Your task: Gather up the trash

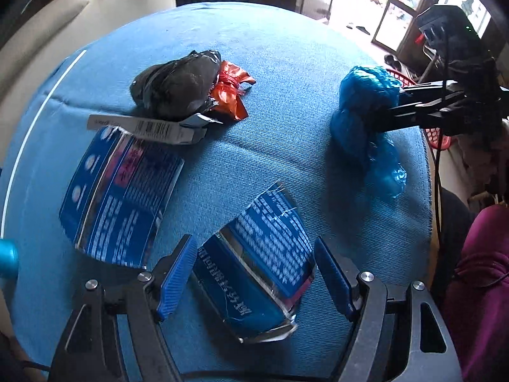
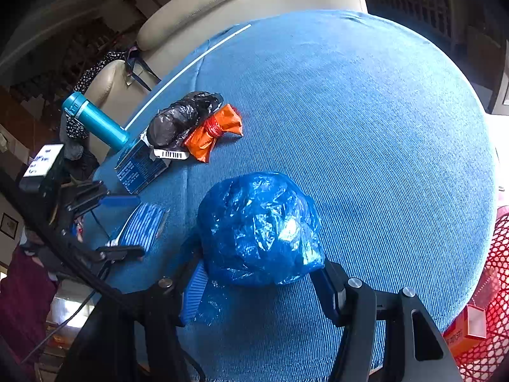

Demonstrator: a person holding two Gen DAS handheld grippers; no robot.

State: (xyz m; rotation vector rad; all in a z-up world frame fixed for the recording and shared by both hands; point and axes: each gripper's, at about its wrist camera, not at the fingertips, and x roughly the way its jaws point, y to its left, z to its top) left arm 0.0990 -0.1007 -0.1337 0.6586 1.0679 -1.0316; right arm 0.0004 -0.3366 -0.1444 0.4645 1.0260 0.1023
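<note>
A blue cloth covers the whole surface (image 1: 286, 73), with a cream armchair (image 2: 203, 3) behind it and a red mesh basket (image 2: 496, 273) hanging just off the edge on the right side. That basket looks like where the trash is meant to go; an orange carton already sits in it.

The biggest piece of trash is the crumpled blue plastic bag (image 2: 257, 229). The right gripper (image 2: 259, 281) has its fingers partly open around the bag's base, pads against it on both sides; I can't tell whether they are squeezing yet. So the step in hand seems to be picking up this bag. Next I'd expect a firmer close, a lift, and a swing right to the basket.

The left gripper (image 1: 254, 283) hovers wide open over a torn blue carton piece (image 1: 254, 270), holding nothing. A second flattened carton piece (image 1: 121, 191) lies further off, then a black bag (image 1: 175, 86) touching a knotted orange wrapper (image 1: 232, 92), and a barcode strip (image 1: 146, 127).
</note>
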